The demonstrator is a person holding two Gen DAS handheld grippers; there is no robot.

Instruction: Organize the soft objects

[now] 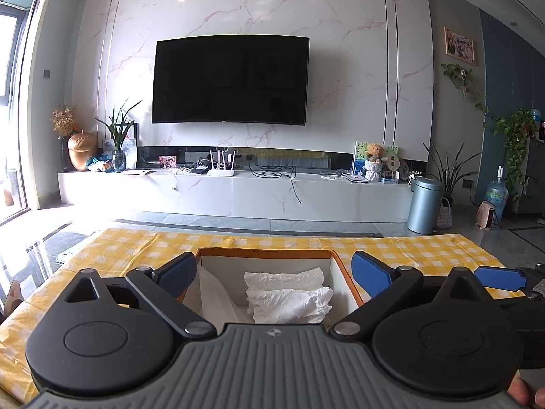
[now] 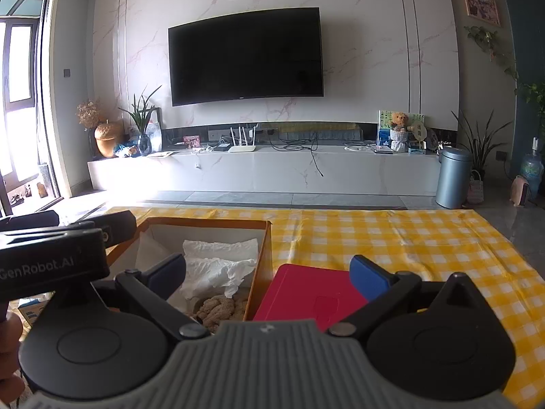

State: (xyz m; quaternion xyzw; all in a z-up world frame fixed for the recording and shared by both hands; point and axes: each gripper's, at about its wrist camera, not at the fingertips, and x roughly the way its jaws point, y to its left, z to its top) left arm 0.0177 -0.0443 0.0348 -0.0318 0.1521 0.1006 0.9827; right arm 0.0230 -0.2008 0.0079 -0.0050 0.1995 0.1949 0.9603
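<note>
Left claw point(image 1: 275, 274) is level over the box point(image 1: 265, 253), jaws spread wide and empty; right claw point(image 2: 267, 277) sits beside it, equally spread, straddling the box's right wall and a red lid point(image 2: 306, 293). White cloths point(image 1: 286, 294) lie inside the box on the checked tablecloth point(image 2: 408, 238). Only the right view shows a tan knitted item point(image 2: 218, 308) in the box — partly hidden by the claw body.
</note>
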